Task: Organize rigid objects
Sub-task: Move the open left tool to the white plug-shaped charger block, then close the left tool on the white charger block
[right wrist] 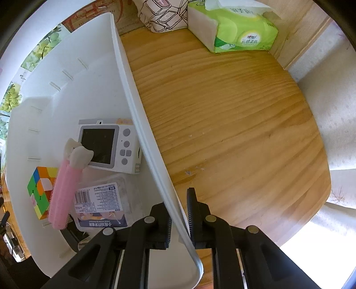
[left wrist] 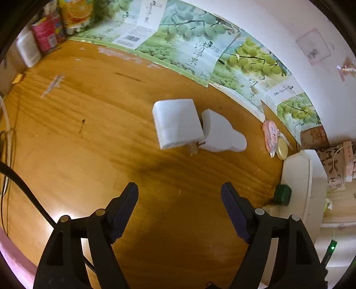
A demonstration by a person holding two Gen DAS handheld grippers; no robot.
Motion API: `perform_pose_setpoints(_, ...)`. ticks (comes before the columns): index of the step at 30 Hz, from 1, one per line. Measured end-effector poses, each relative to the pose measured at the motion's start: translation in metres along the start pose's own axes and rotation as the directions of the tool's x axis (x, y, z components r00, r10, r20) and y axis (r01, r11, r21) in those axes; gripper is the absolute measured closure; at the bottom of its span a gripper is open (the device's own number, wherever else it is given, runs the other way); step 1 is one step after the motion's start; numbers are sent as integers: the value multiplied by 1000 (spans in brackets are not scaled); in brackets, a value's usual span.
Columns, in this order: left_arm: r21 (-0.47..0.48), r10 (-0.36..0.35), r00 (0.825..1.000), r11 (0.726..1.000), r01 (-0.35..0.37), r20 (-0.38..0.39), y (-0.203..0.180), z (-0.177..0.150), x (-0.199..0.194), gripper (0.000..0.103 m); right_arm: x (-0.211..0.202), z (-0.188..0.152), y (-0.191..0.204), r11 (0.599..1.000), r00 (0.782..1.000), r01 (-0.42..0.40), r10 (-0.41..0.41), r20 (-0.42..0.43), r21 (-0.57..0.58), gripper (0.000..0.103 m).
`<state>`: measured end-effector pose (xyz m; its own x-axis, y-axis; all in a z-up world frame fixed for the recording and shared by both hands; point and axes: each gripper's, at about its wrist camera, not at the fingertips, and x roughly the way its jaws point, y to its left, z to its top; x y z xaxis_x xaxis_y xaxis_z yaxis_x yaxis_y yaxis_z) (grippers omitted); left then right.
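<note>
The white bin (right wrist: 93, 73) sits on the wooden tabletop (right wrist: 222, 111), and the right hand-held gripper (right wrist: 179, 213) pinches its long rim, one finger inside the wall and one outside. Inside the bin lie a small white toy camera (right wrist: 109, 146), a colourful puzzle cube (right wrist: 40, 189), a pink tooth-shaped brush (right wrist: 66, 177) that leans across the camera's corner, and a clear flat box with a barcode label (right wrist: 100, 204) under the brush. Behind the bin stand a green pack of tissues (right wrist: 233, 29) and a patterned bag (right wrist: 164, 17). The left hand-held gripper (left wrist: 179, 195) hangs over a bare part of the tabletop with its fingers spread wide — nothing is between them. Ahead of it lie two white things, touching each other: a roll of paper (left wrist: 178, 122) and a cloud-shaped white block (left wrist: 222, 135). Farther right, near the bin's edge (left wrist: 307, 177), are a pink round thing (left wrist: 270, 135), a yellow disc (left wrist: 282, 150) and a small green thing (left wrist: 282, 194). Fruit posters (left wrist: 191, 44) line the wall behind.
</note>
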<state>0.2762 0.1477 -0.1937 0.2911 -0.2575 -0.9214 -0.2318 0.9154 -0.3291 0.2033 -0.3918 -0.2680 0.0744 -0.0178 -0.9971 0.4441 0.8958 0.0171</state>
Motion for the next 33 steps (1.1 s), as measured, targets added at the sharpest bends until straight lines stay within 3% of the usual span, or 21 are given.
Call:
perform_pose_setpoints(7,19,10,1000,1000,-10,-11,-4,28,17,20,-5,-31,20,999,999,36,-36,23,2,88)
perform_pose_setpoints(11,25,79,997,997,-79,-5,-9,44,29,20,-5,-37,26,999,999,46,-46,25,20,87)
perform_pose_setpoints(16,-49,123,992,991,-122,1,-4,57,41,20,-6,-38,32,998,998,63,-64,22,24,87)
perform_pose_setpoints(33,-83,225,974,971,-226,-23,3,82,66,19,-8,-26,34,995,997,80,-80,1,53,85)
